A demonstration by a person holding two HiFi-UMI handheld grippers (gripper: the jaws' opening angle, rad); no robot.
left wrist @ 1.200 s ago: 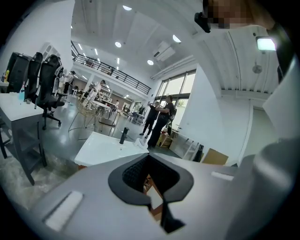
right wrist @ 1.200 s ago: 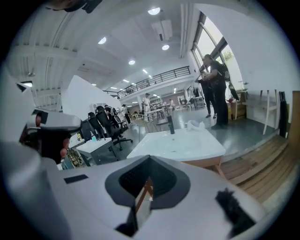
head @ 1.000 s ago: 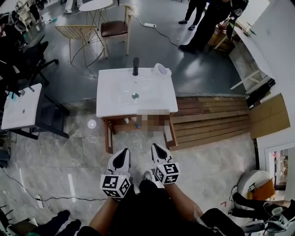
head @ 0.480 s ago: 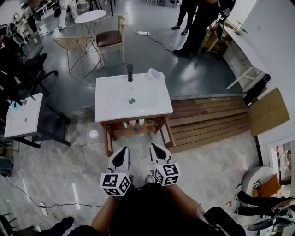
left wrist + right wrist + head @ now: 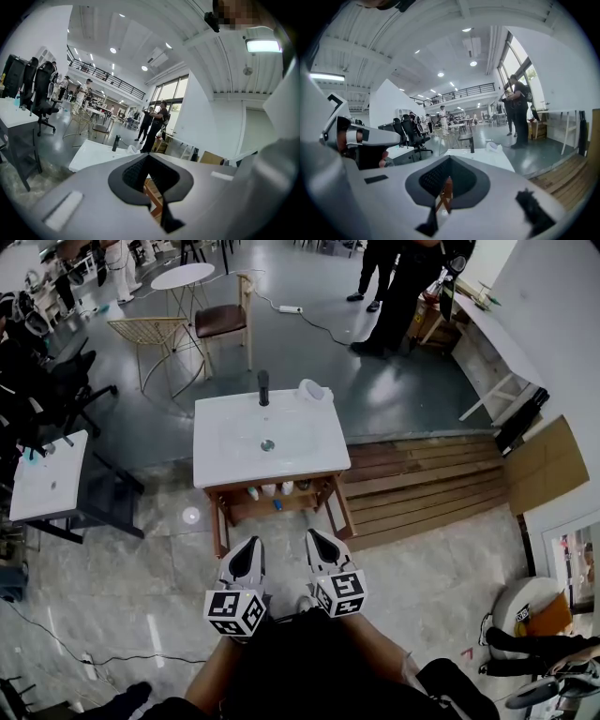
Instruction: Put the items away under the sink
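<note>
The left tool (image 5: 251,547) and right tool (image 5: 315,538) are pale grey, black-padded, each bearing a black-and-white marker cube (image 5: 234,612).

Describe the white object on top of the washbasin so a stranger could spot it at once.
Start at the white washbasin on wooden legs, mid-floor. At its far edge stands a black tap; right of it, at the back corner, sits the white rounded object. It alone rests on top; the other small items sit on the shelf below.

left gripper (image 5: 149,156): jaws together, nothing between them
sink (image 5: 93,157): white top beyond the jaws, black faucet (image 5: 115,143) upright on it
background: person (image 5: 157,124) standing, office chairs (image 5: 40,89) at left
</note>
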